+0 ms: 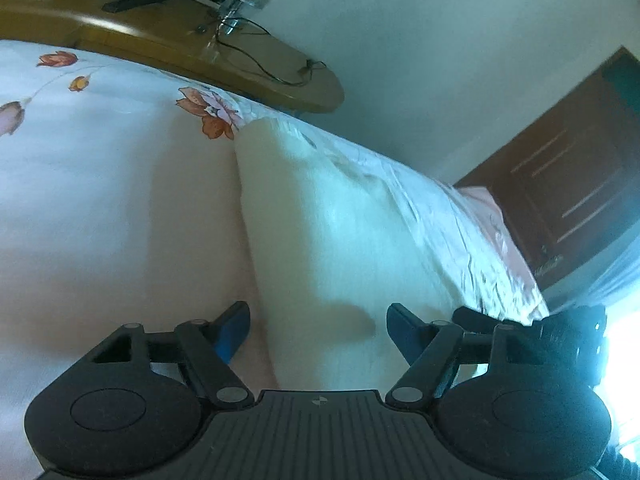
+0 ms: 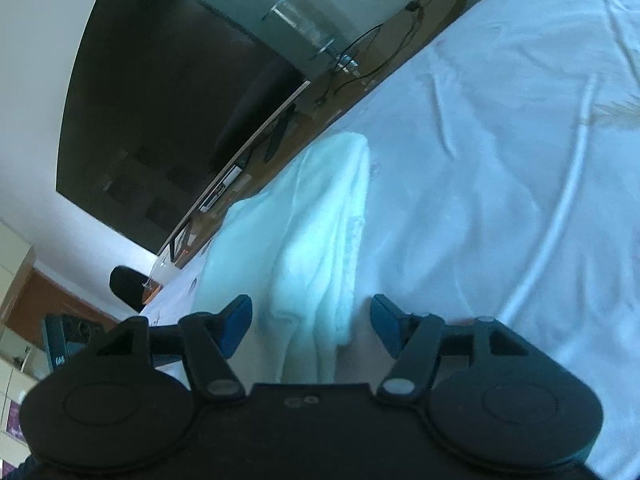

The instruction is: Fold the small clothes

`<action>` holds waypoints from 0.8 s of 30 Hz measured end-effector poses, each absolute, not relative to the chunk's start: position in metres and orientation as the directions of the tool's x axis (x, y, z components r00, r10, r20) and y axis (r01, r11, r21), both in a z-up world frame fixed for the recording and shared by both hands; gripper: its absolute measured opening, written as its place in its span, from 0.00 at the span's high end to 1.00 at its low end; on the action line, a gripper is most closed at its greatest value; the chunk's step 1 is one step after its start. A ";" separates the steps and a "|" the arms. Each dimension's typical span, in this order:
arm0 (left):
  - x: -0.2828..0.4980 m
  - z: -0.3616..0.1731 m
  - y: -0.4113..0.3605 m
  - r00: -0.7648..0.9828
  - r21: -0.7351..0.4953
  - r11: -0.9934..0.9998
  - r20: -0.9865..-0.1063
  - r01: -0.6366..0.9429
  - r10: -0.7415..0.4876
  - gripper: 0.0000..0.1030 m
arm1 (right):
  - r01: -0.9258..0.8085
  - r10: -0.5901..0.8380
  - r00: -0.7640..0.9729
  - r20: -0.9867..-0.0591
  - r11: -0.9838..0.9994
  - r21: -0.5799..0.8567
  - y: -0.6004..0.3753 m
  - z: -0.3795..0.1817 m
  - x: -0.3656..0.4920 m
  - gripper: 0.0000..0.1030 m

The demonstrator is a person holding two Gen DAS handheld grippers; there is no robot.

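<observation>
Between the blue pads (image 1: pixel 234 330) of the left gripper (image 1: pixel 318 330), which stand spread wide and hold nothing, lies the near edge of a white garment (image 1: pixel 320 216). The garment rests flat on a floral bedsheet (image 1: pixel 100 168). The right gripper (image 2: pixel 312 326) is likewise spread, its pads (image 2: pixel 384 330) gripping nothing, with a crumpled part of the same garment (image 2: pixel 316 240) lying between and beyond them. A white cable (image 2: pixel 560 216) runs across the sheet to the right. Beyond the bed stands a wooden shelf (image 1: pixel 168 40) with black wires, a dark television screen (image 2: pixel 168 96) above it, and a brown door (image 1: pixel 576 184) further off.
</observation>
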State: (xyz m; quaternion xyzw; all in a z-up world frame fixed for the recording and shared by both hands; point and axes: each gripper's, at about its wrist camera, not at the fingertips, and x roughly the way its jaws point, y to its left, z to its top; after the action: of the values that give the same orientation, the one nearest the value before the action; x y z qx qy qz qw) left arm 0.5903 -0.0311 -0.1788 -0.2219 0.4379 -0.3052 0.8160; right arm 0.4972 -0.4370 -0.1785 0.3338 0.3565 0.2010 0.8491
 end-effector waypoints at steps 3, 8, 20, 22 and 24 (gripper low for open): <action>0.594 -0.179 -0.039 0.439 -0.622 0.723 -0.583 0.300 -0.683 0.27 | -0.129 0.587 0.654 -0.478 0.709 0.693 -0.430 -0.176 0.506 0.37; 0.592 -0.166 -0.061 0.488 -0.471 0.819 -0.658 0.328 -0.574 0.49 | -0.152 0.535 0.652 -0.537 0.786 0.600 -0.412 -0.168 0.515 0.56; 0.547 -0.092 -0.068 0.620 -0.247 0.873 -0.624 0.420 -0.475 0.66 | -0.269 0.457 0.725 -0.515 0.877 0.398 -0.361 -0.109 0.484 0.72; 0.538 -0.078 -0.056 0.639 -0.232 0.880 -0.614 0.414 -0.463 0.66 | -0.294 0.464 0.726 -0.507 0.877 0.381 -0.348 -0.097 0.479 0.72; 0.531 -0.067 -0.040 0.654 -0.223 0.886 -0.607 0.406 -0.452 0.66 | -0.313 0.474 0.724 -0.501 0.873 0.375 -0.336 -0.089 0.475 0.72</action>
State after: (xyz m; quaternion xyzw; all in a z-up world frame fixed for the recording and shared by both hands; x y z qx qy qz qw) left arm 0.5308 -0.0396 -0.0675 -0.0338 0.3427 -0.2361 0.9087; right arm 0.4747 -0.3360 -0.0888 0.1333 0.3036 0.2142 0.9188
